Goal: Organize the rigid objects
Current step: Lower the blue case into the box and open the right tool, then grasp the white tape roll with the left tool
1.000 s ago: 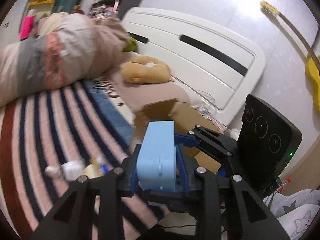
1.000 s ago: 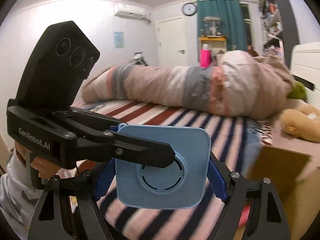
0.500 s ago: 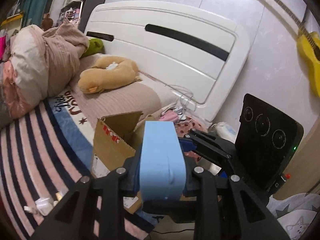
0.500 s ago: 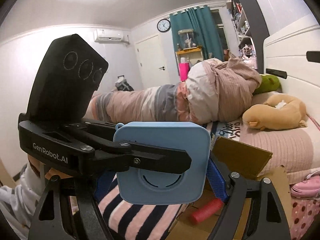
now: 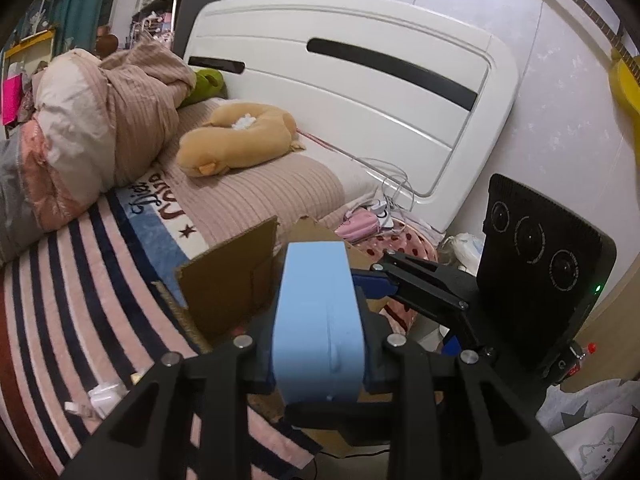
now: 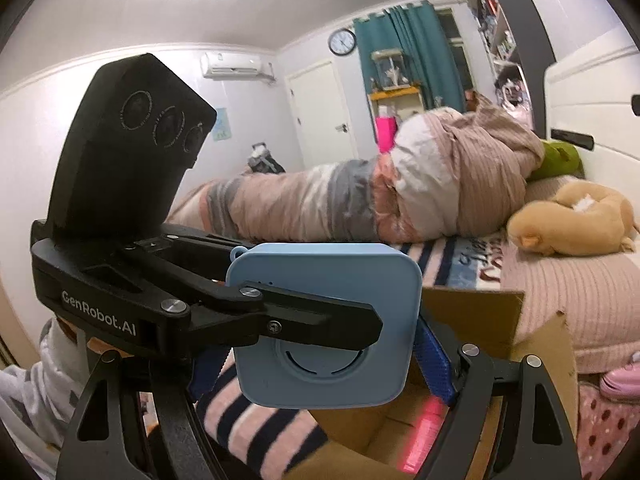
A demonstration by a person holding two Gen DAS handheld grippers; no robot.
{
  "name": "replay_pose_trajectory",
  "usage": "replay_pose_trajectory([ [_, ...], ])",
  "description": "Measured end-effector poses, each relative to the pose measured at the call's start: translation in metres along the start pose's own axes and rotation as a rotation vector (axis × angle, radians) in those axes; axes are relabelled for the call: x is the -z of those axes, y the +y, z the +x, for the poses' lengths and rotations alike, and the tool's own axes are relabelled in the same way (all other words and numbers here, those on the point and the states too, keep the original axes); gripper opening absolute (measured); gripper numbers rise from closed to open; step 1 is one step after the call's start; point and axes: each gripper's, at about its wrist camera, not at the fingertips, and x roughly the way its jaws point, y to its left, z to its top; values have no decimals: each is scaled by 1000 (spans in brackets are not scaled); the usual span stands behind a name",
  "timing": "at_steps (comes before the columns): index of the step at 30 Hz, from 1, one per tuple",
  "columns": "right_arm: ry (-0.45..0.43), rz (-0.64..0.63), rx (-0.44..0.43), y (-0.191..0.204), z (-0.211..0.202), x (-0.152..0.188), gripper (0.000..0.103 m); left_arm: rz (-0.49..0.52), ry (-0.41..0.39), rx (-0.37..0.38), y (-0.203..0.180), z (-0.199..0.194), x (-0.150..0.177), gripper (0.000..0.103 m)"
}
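Observation:
A light-blue square device [image 5: 318,320] with rounded corners hangs in the air, held by both grippers at once. My left gripper [image 5: 318,344] is shut on its two flat faces, and in the right wrist view one of its fingers [image 6: 320,324] crosses the front face. My right gripper [image 6: 320,364] is shut across the device's [image 6: 324,280] width, blue pads pressed on both side edges. An open cardboard box [image 5: 228,288] sits right under and behind the device. Its inside [image 6: 472,312] holds a red cylinder [image 6: 424,436].
The box rests on a bed with a striped blanket [image 5: 60,300]. A rolled duvet [image 5: 108,120], a tan plush toy [image 5: 240,140] and a white headboard [image 5: 360,80] lie beyond. Small white bits [image 5: 100,400] sit on the blanket; a yellow guitar [image 5: 624,80] hangs at the right. A sleeve [image 6: 36,392] shows low left.
Both grippers carried the blue device sideways from over the striped blanket to above the cardboard box. The view swung toward the headboard. The red cylinder in the box came into sight.

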Motion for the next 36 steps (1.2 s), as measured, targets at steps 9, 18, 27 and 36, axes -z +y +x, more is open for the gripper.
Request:
replay_pose_trajectory([
  [9,152,105,83,-40,2,33,79,-25,130,70,-3,69,6,27],
  [18,278,59,243,-44,12,46,84,-31,123,26,2,70,6,65],
  [27,235,62,225,-24,-1,27,84,-45,-23,-113,22,-20,12,75],
  [36,154,13,85,49,30,3,84,-142,-133,-319,83,-121,61,80],
])
